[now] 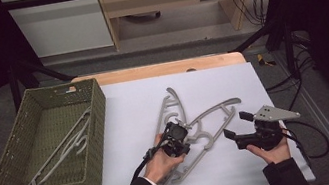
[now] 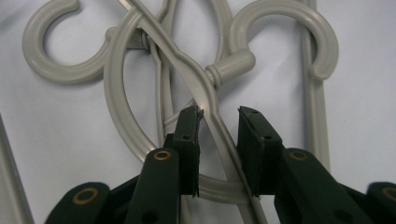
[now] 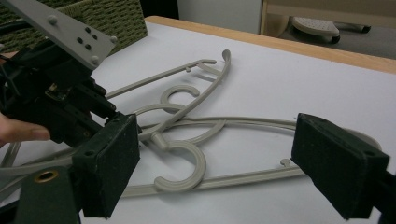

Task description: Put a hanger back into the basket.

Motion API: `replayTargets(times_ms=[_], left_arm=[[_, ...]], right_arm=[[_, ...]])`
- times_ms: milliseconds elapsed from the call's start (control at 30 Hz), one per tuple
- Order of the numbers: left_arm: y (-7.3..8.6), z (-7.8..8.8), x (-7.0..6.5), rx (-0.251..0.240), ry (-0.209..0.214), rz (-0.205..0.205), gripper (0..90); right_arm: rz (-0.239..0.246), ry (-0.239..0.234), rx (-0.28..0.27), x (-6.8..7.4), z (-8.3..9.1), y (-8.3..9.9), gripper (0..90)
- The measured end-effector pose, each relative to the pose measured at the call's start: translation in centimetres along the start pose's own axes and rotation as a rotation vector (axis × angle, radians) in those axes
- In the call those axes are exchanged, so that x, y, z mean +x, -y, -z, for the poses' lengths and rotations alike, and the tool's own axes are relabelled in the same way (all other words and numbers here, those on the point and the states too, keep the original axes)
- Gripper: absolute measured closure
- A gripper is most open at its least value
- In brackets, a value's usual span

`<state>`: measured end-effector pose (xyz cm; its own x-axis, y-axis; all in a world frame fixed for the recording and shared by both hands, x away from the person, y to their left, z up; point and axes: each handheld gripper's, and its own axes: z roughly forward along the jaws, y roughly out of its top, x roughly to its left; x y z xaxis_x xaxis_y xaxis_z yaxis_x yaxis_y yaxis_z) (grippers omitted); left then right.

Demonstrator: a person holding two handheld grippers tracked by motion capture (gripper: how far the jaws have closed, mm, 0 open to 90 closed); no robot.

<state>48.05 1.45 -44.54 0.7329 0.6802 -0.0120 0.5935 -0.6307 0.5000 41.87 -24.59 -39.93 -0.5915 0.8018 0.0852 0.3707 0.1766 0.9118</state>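
White sheeting covers the desk [image 1: 246,170], which carries everything here. At its left stands a green woven basket [image 1: 97,129] with 1 grey hanger [image 1: 60,150] already lying slantwise inside. Near the middle of the desk lies a tangle of grey plastic hangers [image 1: 207,118], 2 or perhaps 3, their hooks and arms crossed over one another; I cannot count them surely.

The left claw [image 1: 179,138] is down on this tangle. In the left gripper view its jaws stand either side of a thin hanger arm [image 2: 210,109], close on it, with a sliver of gap at the right pad, so not yet clamped. The right claw [image 1: 235,125] hovers just right of the pile, jaws wide apart and nothing between them.

These hangers look light and stiff, with smooth, rather slippery plastic. Being thin, an arm would likely twist or slide in the pads unless taken squarely. The better hold seems the straight run of an arm near the neck [image 2: 231,63], where the hook joins, so the piece hangs balanced. Because the hooks [image 3: 184,168] interlock, lifting 1 may drag its neighbour along; the free claw could pin the others down.
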Motion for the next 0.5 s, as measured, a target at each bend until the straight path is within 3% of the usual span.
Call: replayTargets(times_ms=[133,233,333,400,433,500], left_arm=[[-0.2,-0.8,0.1,0.023,0.011,0.029,70.9],[-0.3,-0.7,0.0,0.019,-0.013,0.037,72.6],[0.0,-0.3,0.3,0.025,-0.026,0.072,77.8],[0.1,-0.2,0.5,0.021,-0.037,0.079,82.1],[0.4,0.4,0.8,0.014,-0.015,0.077,82.1],[0.8,1.1,0.7,-0.003,-0.022,0.074,82.3]], right_arm=[[0.002,0.0,0.003,0.0,0.0,0.0,15.6],[-0.001,-0.001,0.0,0.0,0.0,0.0,15.6],[0.004,0.001,0.0,0.0,0.0,0.0,15.7],[0.004,0.002,0.0,0.0,0.0,0.0,15.6],[0.004,0.002,0.0,0.0,0.1,0.0,15.6],[0.003,0.003,-0.001,-0.1,0.2,0.0,15.6]])
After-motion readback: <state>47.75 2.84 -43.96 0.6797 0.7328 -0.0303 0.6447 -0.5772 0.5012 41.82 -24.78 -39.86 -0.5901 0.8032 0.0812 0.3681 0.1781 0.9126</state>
